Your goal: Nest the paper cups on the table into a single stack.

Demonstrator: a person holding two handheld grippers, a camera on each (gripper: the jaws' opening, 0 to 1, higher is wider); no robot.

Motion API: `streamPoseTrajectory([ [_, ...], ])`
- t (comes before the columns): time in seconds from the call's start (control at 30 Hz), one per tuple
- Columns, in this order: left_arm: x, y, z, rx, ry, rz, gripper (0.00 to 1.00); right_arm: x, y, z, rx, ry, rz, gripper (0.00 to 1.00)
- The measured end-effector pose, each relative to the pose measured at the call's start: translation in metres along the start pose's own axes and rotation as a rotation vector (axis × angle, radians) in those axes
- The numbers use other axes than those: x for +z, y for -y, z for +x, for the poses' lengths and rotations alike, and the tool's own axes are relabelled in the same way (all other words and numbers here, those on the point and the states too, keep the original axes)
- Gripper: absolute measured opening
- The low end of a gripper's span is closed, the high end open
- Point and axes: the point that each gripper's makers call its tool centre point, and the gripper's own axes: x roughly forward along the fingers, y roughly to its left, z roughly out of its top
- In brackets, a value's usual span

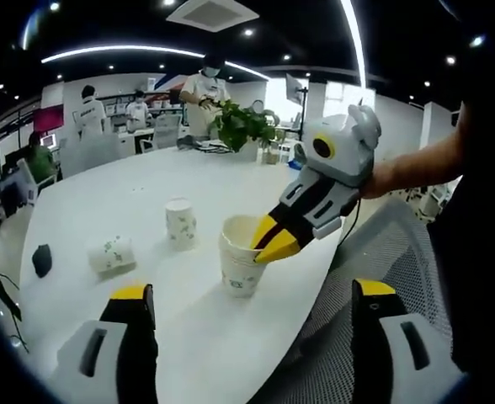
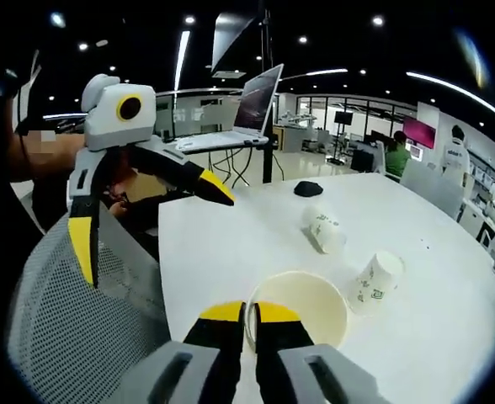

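My right gripper [image 2: 247, 313] pinches the rim of the upright cup [image 1: 241, 255] near the table [image 1: 146, 189] edge; my left gripper [image 2: 142, 215] hangs open, holding nothing. An inverted cup [image 1: 181, 222] and a toppled one [image 1: 111, 253] wait behind. I judge the thin rim could buckle or slip if I lift carelessly.

White round table [image 1: 146, 194]; white paper cups with green print [image 1: 181, 223], cream inside. Grey-black gripper [image 2: 241, 324] with yellow tips. Small black object [image 2: 307, 188]. Grey mesh chair [image 1: 399, 252].
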Motion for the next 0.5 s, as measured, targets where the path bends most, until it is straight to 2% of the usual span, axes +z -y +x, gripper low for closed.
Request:
streamPoseTrajectory([
  [0.5,-0.0037,-0.0012,-0.0017,0.011,0.001,-0.009,0.96,-0.0021,-0.0011,0.0063,0.022,-0.005,0.014,0.02],
])
